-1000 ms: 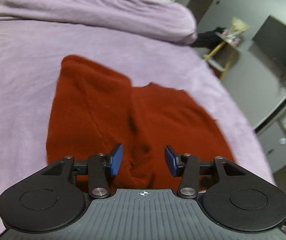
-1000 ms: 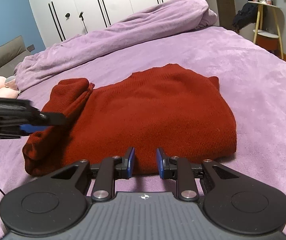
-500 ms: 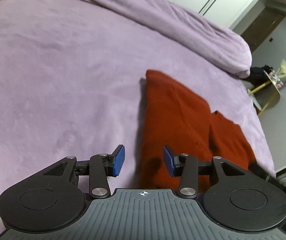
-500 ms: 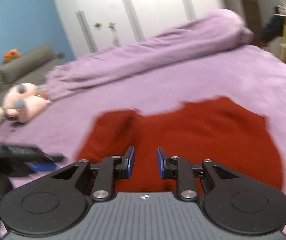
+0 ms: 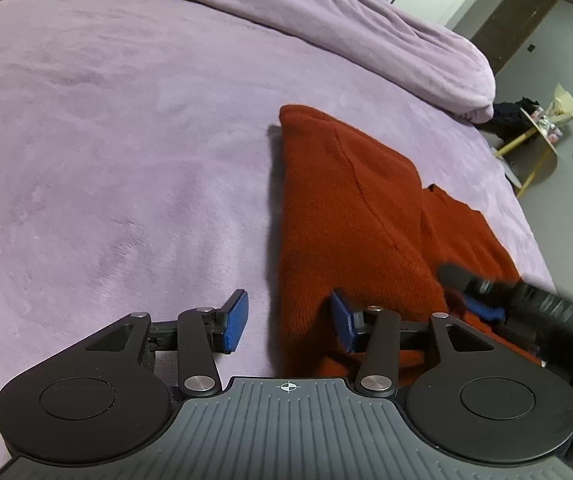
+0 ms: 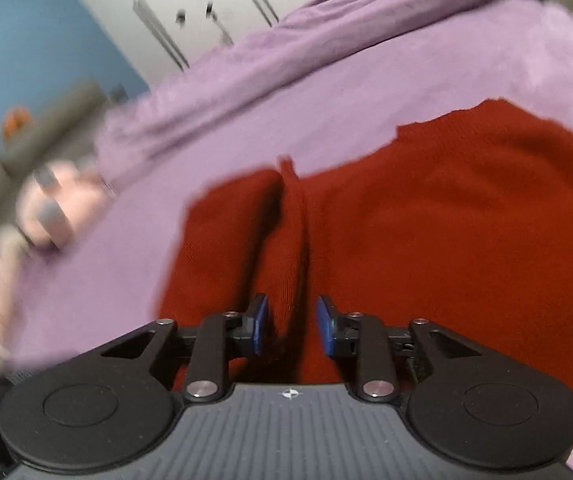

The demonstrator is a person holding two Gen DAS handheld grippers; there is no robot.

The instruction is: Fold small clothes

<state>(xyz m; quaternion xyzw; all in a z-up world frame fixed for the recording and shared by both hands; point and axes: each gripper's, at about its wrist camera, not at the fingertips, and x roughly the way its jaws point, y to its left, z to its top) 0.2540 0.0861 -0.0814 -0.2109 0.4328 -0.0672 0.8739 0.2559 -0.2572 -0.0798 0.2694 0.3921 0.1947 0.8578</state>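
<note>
A: Our left gripper [image 5: 288, 322] has its fingers apart over the red sweater [image 5: 350, 216] edge, gripping nothing.

B: Yep, right gripper [image 6: 291, 330] has just been opening, fingers narrow, sweater fold between them. Sweater's on the purple bed [image 5: 106, 140].

A matt, ribbed-knit red sweater [image 5: 350, 216] lies on a soft, plush purple bedcover [image 5: 126, 152] of fleecy cloth
</note>
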